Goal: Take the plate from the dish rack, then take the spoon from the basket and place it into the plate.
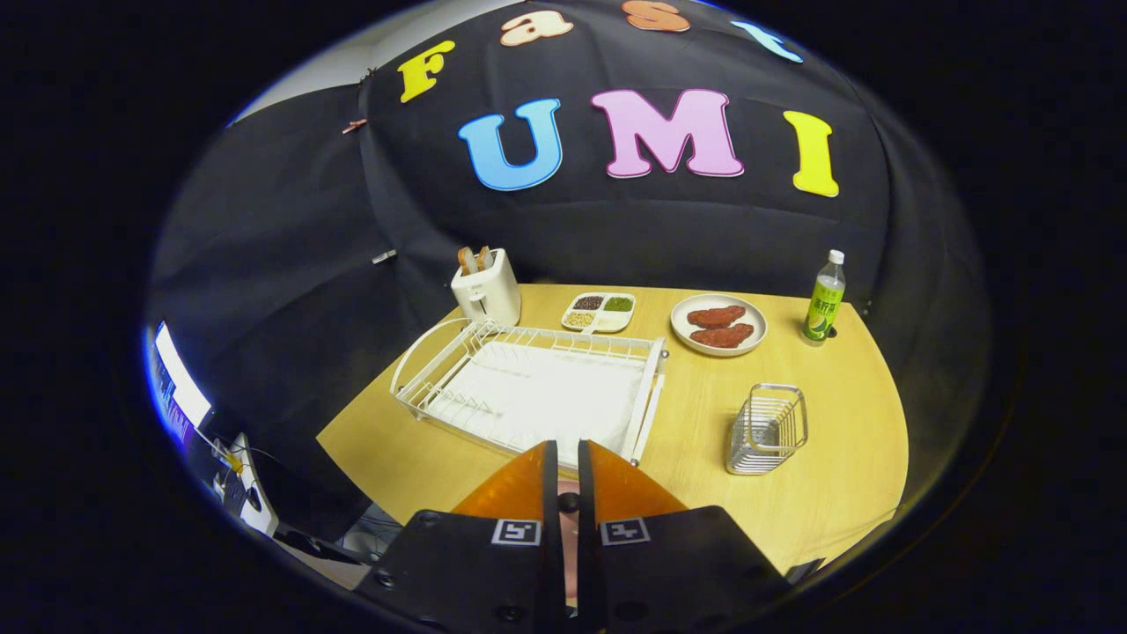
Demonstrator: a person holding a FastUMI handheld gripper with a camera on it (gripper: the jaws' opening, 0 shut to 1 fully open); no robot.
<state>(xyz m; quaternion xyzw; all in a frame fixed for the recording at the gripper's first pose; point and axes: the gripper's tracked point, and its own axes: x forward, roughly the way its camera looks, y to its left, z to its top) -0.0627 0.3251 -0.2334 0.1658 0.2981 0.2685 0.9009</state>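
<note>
My gripper (568, 458) hides something pinkish in its narrow gap, unclear whether clamped; beyond it dish rack (528, 387), basket (768, 429) beside.

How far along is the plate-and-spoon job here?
Looks done: the dish rack holds no plate, and the basket looks empty. In hand: the gripper is nearly shut, with something pink in its gap, unidentifiable. Left: spoon in plate unconfirmed.
</note>
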